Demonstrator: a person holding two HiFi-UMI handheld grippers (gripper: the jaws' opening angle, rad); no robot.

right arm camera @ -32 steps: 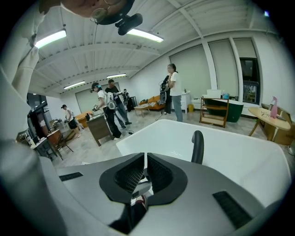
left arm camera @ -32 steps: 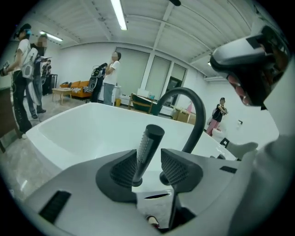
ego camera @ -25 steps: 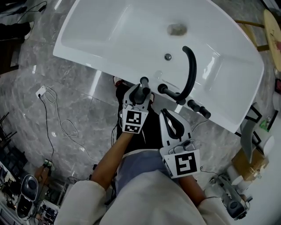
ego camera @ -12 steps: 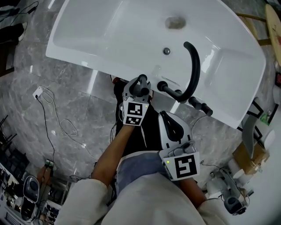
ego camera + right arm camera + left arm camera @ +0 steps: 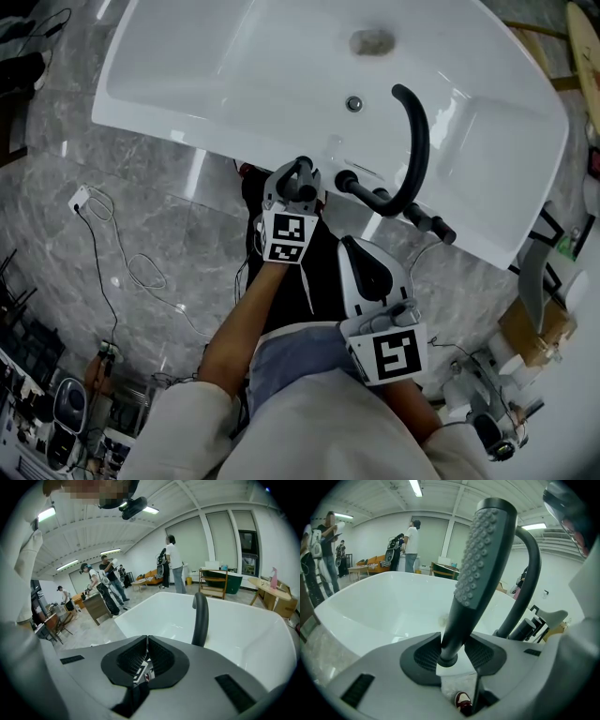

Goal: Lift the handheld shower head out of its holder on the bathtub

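Note:
The handheld shower head is dark grey with a nubbed face and stands nearly upright. My left gripper is shut on its thin lower stem. In the head view the left gripper holds the shower head at the near rim of the white bathtub. I cannot tell whether its stem still sits in the holder. My right gripper hangs nearer the person, just short of the rim, jaws shut with nothing between them.
A black curved spout arches over the tub, right of the shower head, with black knobs along the rim. A white plug and cable lie on the marble floor at left. A cardboard box stands at right.
The left gripper and the shower head sit slightly higher in the picture, as does the tub, so the camera shifted. The right gripper has held still.

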